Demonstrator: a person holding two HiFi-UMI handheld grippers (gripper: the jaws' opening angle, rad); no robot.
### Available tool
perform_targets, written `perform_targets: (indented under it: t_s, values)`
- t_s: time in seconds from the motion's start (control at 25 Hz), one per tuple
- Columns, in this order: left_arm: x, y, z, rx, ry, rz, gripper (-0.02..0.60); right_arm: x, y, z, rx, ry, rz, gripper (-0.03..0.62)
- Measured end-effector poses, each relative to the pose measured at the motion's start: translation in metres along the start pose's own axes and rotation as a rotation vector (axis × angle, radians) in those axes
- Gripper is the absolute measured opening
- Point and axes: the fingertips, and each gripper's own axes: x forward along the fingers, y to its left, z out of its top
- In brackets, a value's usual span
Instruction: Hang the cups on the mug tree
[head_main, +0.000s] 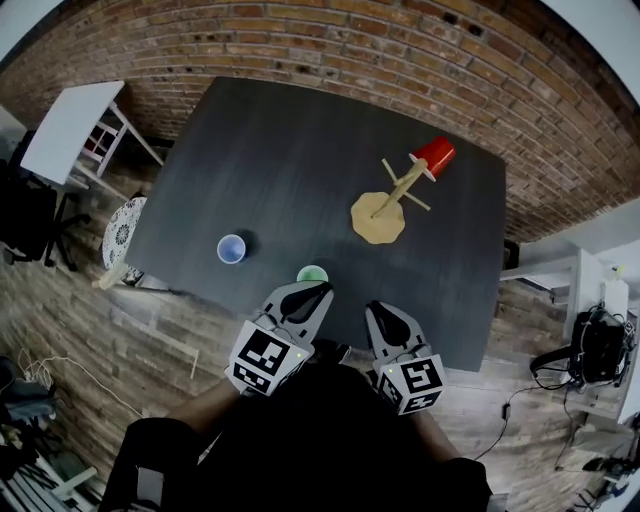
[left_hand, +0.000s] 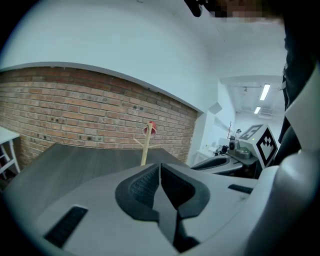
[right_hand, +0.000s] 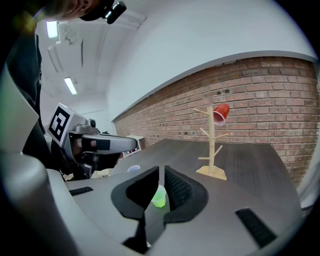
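Head view looks steeply down on a dark table (head_main: 300, 150) with a person's two tongs at its near edge. The left tongs (head_main: 318, 292) are pressed together and hold nothing. The right tongs (head_main: 385, 312) stand barely apart, a thin slit, pinching nothing.

A wooden mug tree (head_main: 392, 200) stands towards the far right of the table, with a red cup (head_main: 436, 155) already upturned on its top peg. A green cup (head_main: 312, 274) sits upright just ahead of the left tongs. A blue cup (head_main: 231, 248) sits upright further left, well apart from the tree.

Both loose cups look small, light and thin-walled, probably plastic. They would likely squash or slip under a hard squeeze. The rim seems the best hold, one jaw inside and one outside.

The table's surface is matt and bare apart from these things. A brick wall (head_main: 300, 40) runs behind it, a white side table (head_main: 70, 130) stands to the left, and the floor (head_main: 60, 300) looks like wood planks.
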Motion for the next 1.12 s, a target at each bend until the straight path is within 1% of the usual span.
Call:
perform_targets:
  t_s: [0.16,0.28,0.4,0.52,0.6,0.72,0.76,0.8,0.84,0.96,1.04,1.12]
  values:
    - [-0.01,0.034,-0.001,-0.015,-0.033,0.076,0.025,0.006,-0.002,-0.002,0.005,0.015,-0.009,0.055]
    - [-0.022,0.068,-0.015,-0.023,-0.039,0.132,0.025,0.014,0.002,-0.004,0.006,0.036,-0.004,0.055]
    - [-0.026,0.101,-0.047,-0.048,0.011,0.171,0.025,0.023,0.005,-0.006,0.002,0.057,0.007,0.056]
    - [-0.033,0.129,-0.081,-0.049,0.082,0.244,0.026,0.03,0.008,-0.008,-0.007,0.078,0.018,0.057]
    - [-0.038,0.142,-0.103,-0.053,0.124,0.283,0.026,0.035,0.01,-0.008,-0.015,0.091,0.023,0.057]
    - [-0.045,0.158,-0.133,-0.076,0.178,0.314,0.031,0.043,0.014,-0.008,-0.023,0.104,0.026,0.056]
    - [-0.047,0.163,-0.143,-0.084,0.197,0.324,0.044,0.046,0.015,-0.009,-0.026,0.11,0.028,0.057]
    - [-0.048,0.169,-0.153,-0.093,0.213,0.336,0.079,0.048,0.016,-0.009,-0.029,0.116,0.029,0.057]
    - [-0.051,0.175,-0.162,-0.1,0.228,0.352,0.095,0.05,0.017,-0.01,-0.033,0.123,0.03,0.056]
    - [-0.059,0.197,-0.192,-0.119,0.267,0.423,0.11,0.055,0.022,-0.013,-0.044,0.145,0.032,0.057]
    - [-0.065,0.214,-0.213,-0.148,0.298,0.469,0.138,0.058,0.025,-0.016,-0.051,0.157,0.031,0.056]
    - [-0.068,0.229,-0.231,-0.189,0.323,0.497,0.175,0.061,0.027,-0.016,-0.056,0.166,0.029,0.057]
